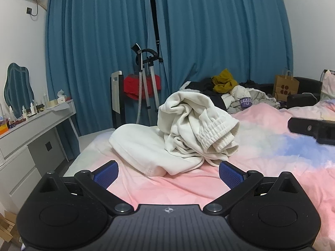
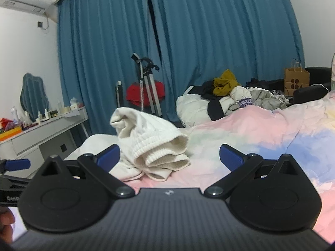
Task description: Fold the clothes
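With the white garment (image 1: 184,133) lying crumpled in a heap on the bed (image 1: 261,146) and your left gripper (image 1: 167,173) and right gripper (image 2: 169,159) both spread wide and empty just short of it, reach for the ribbed cuffs (image 2: 163,152) and pinch single layers only.

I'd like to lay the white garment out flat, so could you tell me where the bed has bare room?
Bare cover lies right of the white garment, up to the clothes pile at the far end, and in front of it. The garment's side, by the bed's left edge, is crowded.
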